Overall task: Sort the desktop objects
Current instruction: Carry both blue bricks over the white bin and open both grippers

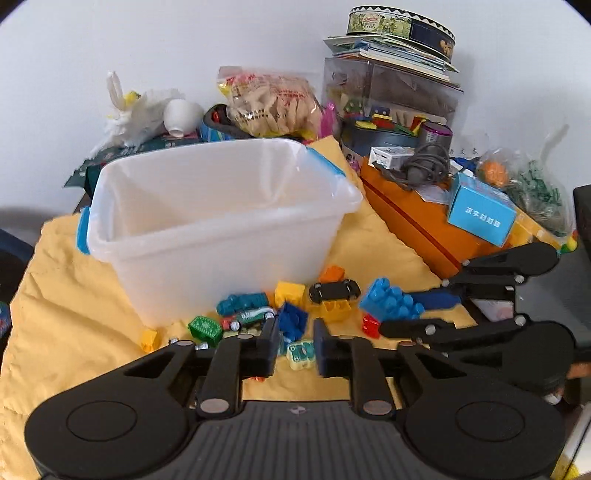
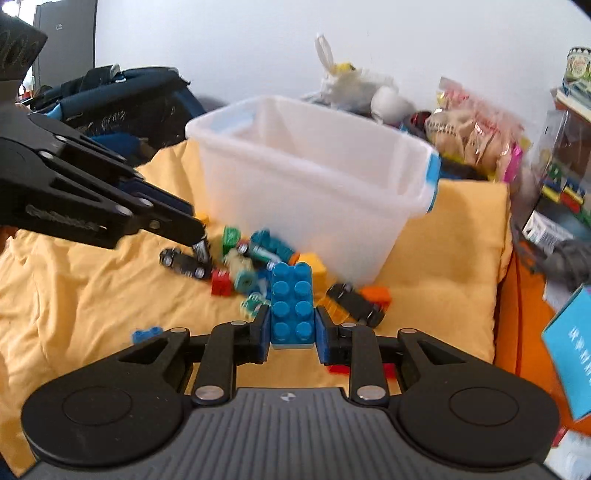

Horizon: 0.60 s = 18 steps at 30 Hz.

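Observation:
A white plastic bin (image 1: 221, 225) with blue handles stands on a yellow cloth (image 1: 74, 314); it also shows in the right wrist view (image 2: 310, 192). A pile of toy bricks and small cars (image 1: 280, 310) lies in front of it. My right gripper (image 2: 291, 332) is shut on a blue studded brick (image 2: 291, 302) and holds it above the pile; both show in the left wrist view (image 1: 391, 301). My left gripper (image 1: 295, 341) is open, low over the pile, with a dark blue brick (image 1: 293, 321) and a pale green piece (image 1: 301, 354) between its fingers.
An orange box (image 1: 424, 221) with a light blue carton (image 1: 480, 212), cables and bags lies right of the bin. Snack bags, a clear case and a round tin (image 1: 400, 26) stand behind. A dark bag (image 2: 122, 99) lies at the left.

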{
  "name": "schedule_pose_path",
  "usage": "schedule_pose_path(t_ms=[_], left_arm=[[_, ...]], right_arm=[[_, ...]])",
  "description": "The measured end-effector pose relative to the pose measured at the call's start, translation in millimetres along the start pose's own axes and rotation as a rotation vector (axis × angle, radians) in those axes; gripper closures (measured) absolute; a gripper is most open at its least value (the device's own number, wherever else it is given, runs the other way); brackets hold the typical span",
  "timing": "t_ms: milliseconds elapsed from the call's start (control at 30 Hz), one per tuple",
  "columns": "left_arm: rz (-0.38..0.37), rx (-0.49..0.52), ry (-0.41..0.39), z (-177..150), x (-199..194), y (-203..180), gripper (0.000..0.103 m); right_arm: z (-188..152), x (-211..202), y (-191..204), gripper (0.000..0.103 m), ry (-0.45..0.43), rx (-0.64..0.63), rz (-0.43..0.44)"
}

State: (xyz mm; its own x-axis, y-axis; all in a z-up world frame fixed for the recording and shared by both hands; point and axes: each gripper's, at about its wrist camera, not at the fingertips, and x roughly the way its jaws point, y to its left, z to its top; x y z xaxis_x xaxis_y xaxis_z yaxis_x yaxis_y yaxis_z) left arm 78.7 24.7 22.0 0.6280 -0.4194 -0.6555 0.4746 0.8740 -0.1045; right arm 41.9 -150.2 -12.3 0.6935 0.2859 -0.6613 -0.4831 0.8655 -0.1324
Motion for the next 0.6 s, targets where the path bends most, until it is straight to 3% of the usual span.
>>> schedule_pose_path(t_ms=[233, 400, 433, 500, 600], left_arm=[[-0.002, 0.003, 0.165, -51.4, 18.6, -4.3, 0.067], [0.009, 0.007, 0.195, -71.2, 34.1, -14.2, 0.065], [0.011, 0.008, 0.204, -74.5, 39.2, -13.5, 0.067], [0.000, -0.006, 0.236, -82.1, 46.7, -10.2, 0.086], [-0.005, 0.013, 0.194, -73.3, 37.1, -11.9, 0.086]], right_arm=[[-22.7, 5.6, 0.8, 0.076, 0.068, 0.089, 0.051], [-35.3, 6.6, 5.7, 0.076, 0.098, 0.103, 0.063], [-38.2, 8.2, 7.0, 0.076, 0.106, 0.105, 0.063], [-43.9, 9.3, 10.7, 0.076, 0.121, 0.107, 0.069], [-45.1, 8.6, 14.2, 0.076, 0.129, 0.094, 0.065]])
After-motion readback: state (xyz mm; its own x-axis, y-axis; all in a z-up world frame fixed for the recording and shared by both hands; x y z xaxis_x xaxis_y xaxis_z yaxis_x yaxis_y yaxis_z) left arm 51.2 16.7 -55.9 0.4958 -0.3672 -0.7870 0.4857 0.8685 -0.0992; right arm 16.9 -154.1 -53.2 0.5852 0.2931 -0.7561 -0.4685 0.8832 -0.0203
